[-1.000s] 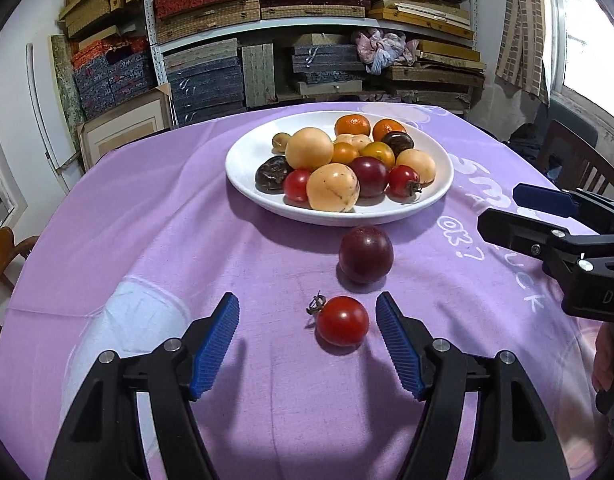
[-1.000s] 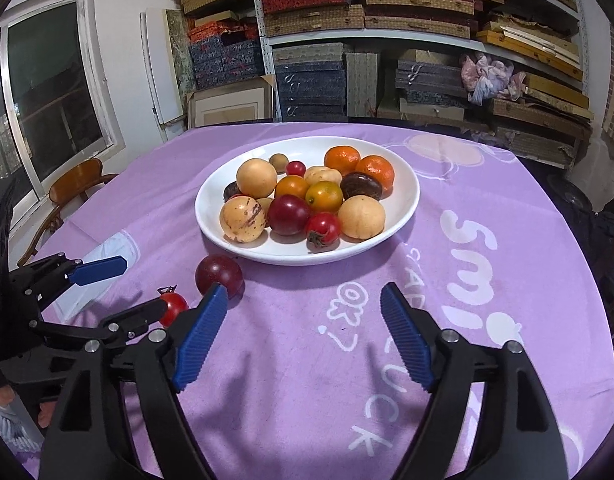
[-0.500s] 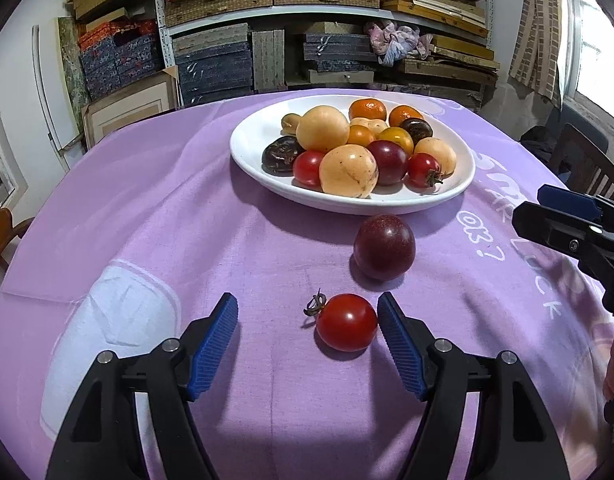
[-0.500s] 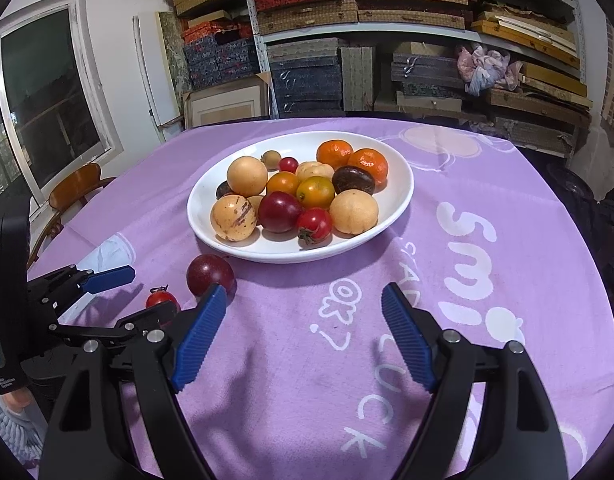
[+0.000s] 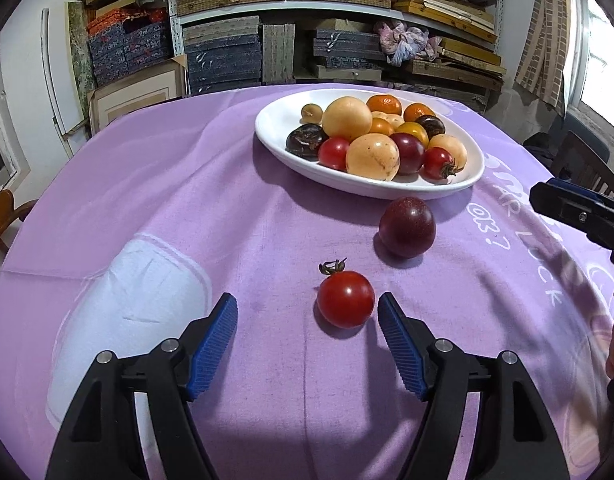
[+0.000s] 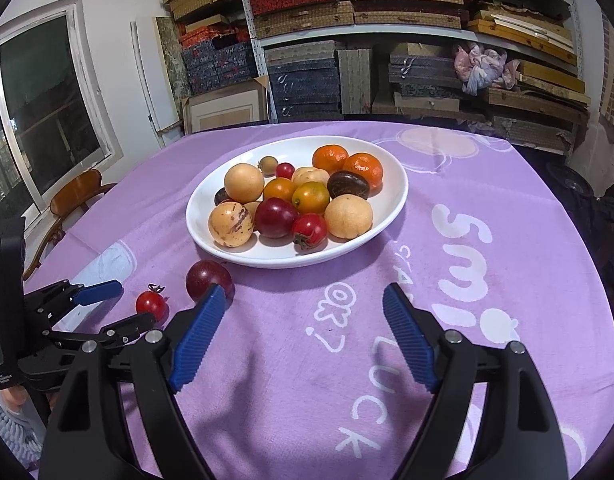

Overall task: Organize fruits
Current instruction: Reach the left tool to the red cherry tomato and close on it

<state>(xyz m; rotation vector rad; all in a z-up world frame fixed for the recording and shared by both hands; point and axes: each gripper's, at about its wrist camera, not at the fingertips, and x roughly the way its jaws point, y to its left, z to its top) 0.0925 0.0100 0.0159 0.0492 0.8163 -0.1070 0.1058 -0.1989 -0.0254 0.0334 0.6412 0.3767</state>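
On purple cloth (image 5: 227, 208), before stacked shelves (image 6: 387, 40): lying loose, tomato (image 5: 346, 299) and plum (image 5: 407, 227). Now nearer left gripper (image 5: 307, 320)'s spread jaws, untouched; right gripper (image 6: 299, 320) gaping, empty.

The purple tablecloth (image 6: 507, 264) carries white printed letters: "smi" at three o'clock of the plate (image 6: 395, 204), "LUCK" below it at five o'clock. The gripper label is too small to read.

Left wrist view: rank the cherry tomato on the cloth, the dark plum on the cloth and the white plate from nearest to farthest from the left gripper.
1. Cherry tomato: just ahead of the left gripper, nearer its right-hand finger.
2. Dark plum: farther up, to the right.
3. White plate: farthest, behind the plum.
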